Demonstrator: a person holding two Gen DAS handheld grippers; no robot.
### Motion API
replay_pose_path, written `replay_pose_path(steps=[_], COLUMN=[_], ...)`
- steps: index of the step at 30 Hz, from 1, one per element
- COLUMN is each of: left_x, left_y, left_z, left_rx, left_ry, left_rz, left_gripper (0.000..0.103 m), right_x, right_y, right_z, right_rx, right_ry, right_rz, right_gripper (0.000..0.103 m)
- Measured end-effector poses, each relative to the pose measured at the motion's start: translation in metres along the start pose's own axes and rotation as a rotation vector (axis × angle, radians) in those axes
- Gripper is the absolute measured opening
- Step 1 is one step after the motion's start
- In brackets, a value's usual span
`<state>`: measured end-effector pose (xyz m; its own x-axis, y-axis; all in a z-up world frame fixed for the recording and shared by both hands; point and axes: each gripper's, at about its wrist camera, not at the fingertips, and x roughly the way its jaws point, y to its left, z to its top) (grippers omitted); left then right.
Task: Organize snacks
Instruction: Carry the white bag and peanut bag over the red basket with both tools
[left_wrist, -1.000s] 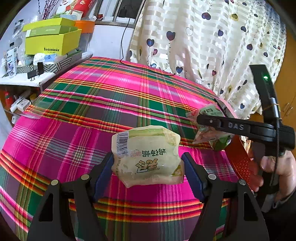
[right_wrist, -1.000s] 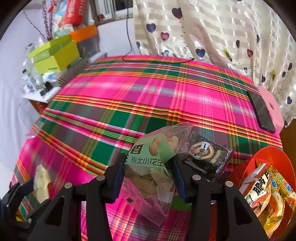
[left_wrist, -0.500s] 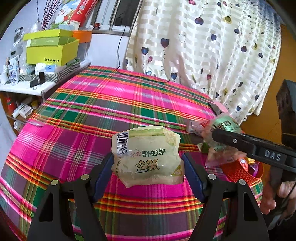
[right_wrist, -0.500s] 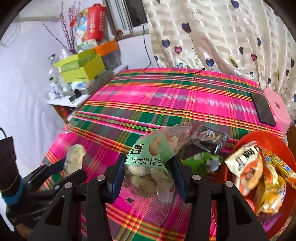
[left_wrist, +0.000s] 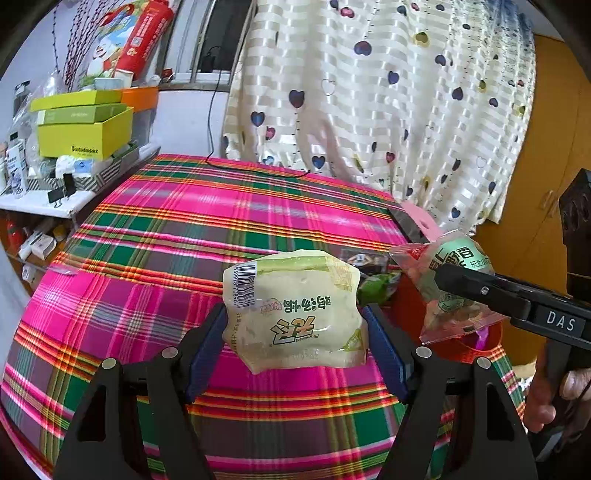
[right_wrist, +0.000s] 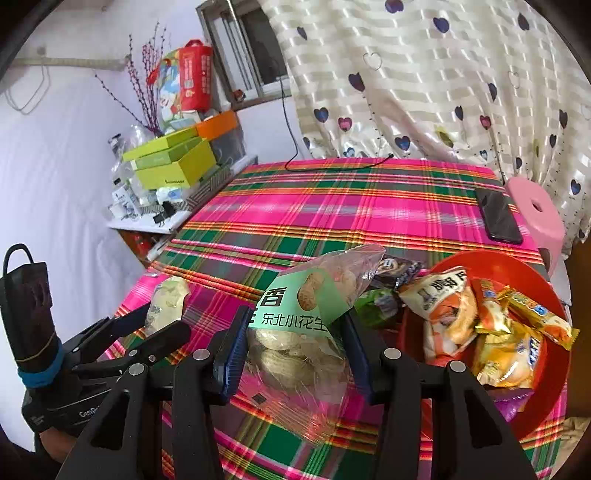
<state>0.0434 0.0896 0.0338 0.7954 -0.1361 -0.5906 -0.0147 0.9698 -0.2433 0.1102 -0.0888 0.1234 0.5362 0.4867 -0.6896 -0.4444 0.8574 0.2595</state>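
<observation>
Over the plaid table (right_wrist: 332, 206) you're clamping two soft, light packets mid-body: left gripper (left_wrist: 295, 332) squeezing the bun pack (left_wrist: 293, 310), right gripper (right_wrist: 295, 339) pinching the crinkly peanut bag (right_wrist: 306, 325).

Glossy snack wrappers over a woven plaid cloth

The pale yellow-green sealed plastic snack pouch (left_wrist: 295, 314) looks smooth and shiny, with a paper-like barcode label; the clear crinkled plastic peanut bag with a matt green label (right_wrist: 306, 325) shows creases and glare. The pink, green and orange plaid tablecloth (left_wrist: 221, 221) is woven fabric with a soft sheen. The red round plastic bowl (right_wrist: 546, 387) is glossy, and the gold foil wrappers (right_wrist: 509, 343) in it are metallic. The matt black plastic gripper fingers (right_wrist: 192, 406) carry ribbed blue pads (right_wrist: 232, 354) and bare metal screws.
</observation>
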Motion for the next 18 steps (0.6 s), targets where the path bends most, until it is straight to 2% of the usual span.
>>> replay_pose_path(steps=[18], left_x=[-0.005], left_y=[-0.038], left_z=[0.001], left_rx=[0.062], left_ry=[-0.004], left_rz=[-0.028], left_gripper=[0.074], right_x=[-0.048], right_y=[-0.034], right_z=[-0.011], right_rx=[0.068], right_ry=[-0.071], right_rz=[-0.027], right_gripper=[0.047])
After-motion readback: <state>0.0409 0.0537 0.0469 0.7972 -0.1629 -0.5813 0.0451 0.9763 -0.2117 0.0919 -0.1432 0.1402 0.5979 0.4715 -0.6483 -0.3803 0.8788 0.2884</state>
